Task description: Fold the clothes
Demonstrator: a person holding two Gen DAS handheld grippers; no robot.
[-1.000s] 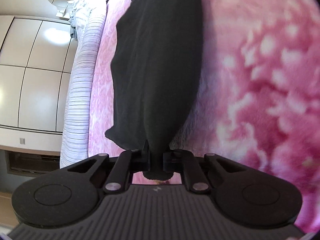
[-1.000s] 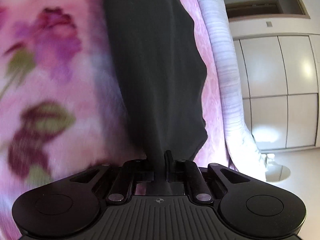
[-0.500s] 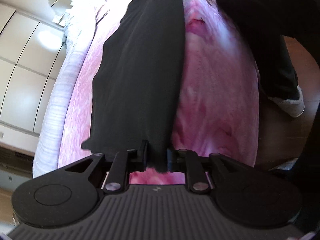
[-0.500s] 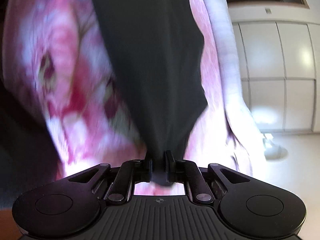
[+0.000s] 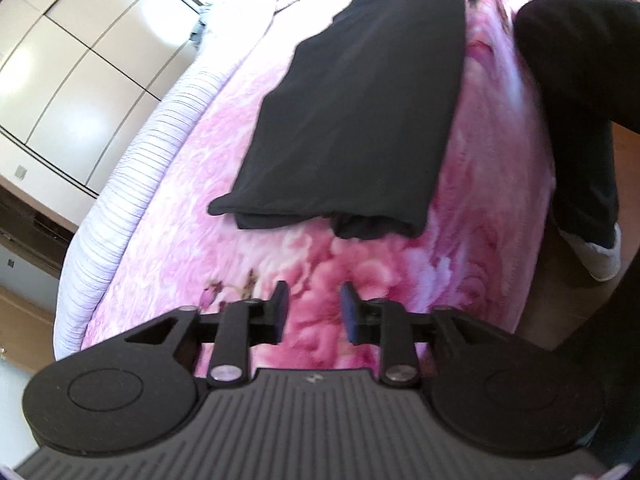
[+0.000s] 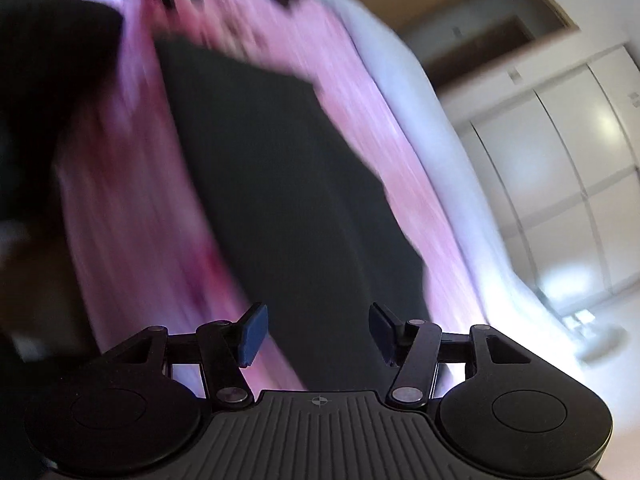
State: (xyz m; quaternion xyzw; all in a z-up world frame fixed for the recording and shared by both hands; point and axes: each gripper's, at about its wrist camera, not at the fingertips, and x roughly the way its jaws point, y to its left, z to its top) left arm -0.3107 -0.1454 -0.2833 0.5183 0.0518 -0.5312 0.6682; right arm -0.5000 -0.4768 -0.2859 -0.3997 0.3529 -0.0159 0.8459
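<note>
Left wrist view: a bed covered with a pink floral blanket [image 5: 360, 280] is filling most of the frame, with a white striped bed edge [image 5: 132, 184] running along its left side and pale cabinet doors [image 5: 76, 52] standing behind it. A black garment [image 5: 360, 112] is lying flat on the blanket, folded into a long strip, with its near end doubled over and bunched slightly. The left gripper [image 5: 313, 308] is hovering over bare blanket, just short of that near end. Its jaws have just been opening and are standing apart, with nothing between them; the fingertips [image 5: 281, 298] are not touching the fabric. At the right edge, a person's leg in dark trousers [image 5: 576, 120] is standing beside the bed, ending in a light-coloured shoe [image 5: 596, 256] on the floor.

Right wrist view: the frame is heavily motion-blurred. The same pink blanket [image 6: 120, 200] is streaking across the frame, with the white bed edge [image 6: 432, 140] and the cabinet doors [image 6: 560, 160] at the right. The black garment [image 6: 280, 180] is appearing as a dark band running away from the camera. The right gripper [image 6: 318, 330] is hanging above its near part, jaws just opened wide and released; the blue fingertips [image 6: 254, 334] are probably clear of the cloth, though the blur is making contact hard to judge.
</note>
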